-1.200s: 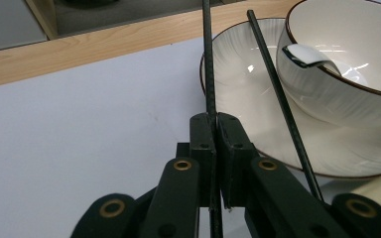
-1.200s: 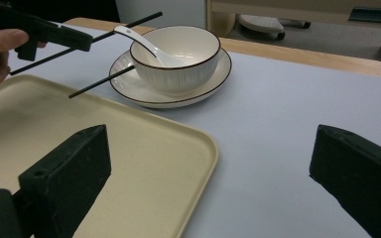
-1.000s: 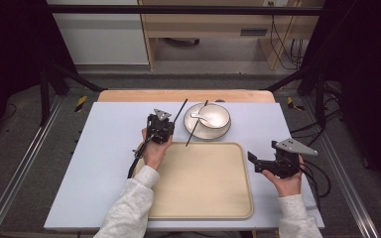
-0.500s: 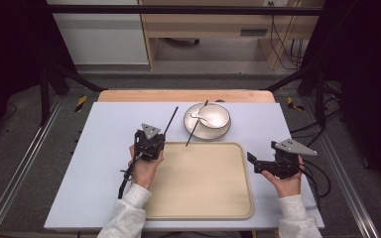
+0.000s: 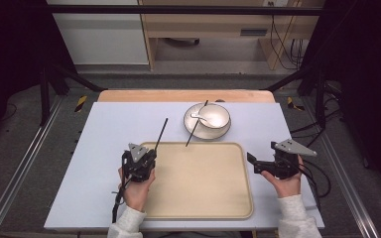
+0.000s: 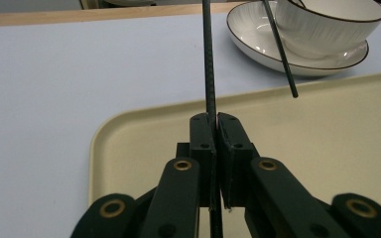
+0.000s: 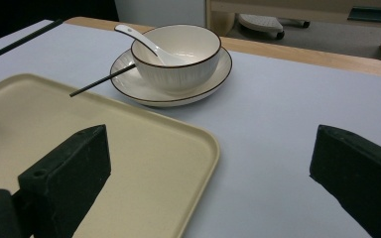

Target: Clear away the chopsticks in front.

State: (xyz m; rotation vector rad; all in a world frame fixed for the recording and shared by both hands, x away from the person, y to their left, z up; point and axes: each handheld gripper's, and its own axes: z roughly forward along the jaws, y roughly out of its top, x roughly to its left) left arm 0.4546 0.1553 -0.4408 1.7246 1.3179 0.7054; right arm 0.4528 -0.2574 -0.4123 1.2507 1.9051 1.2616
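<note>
One thin black chopstick (image 5: 160, 134) is pinched between the left gripper's (image 5: 140, 159) pressed-together fingers (image 6: 202, 136), at the beige plastic tray's (image 5: 198, 208) far-left corner. Its twin (image 5: 197, 124) leans on the white saucer (image 5: 192, 131) and looks left to collect. The right gripper (image 5: 252, 162) waits right of the tray, fingers (image 7: 67, 171) spread. The left gripper view shows the clamp; the high view, the layout.

Evenly and brightly lit from above on the table (image 5: 129, 124); dark, murky surroundings. Soft, faint shadows. Slightly soft high view; sharper close views, nearest black parts a little blurred.
</note>
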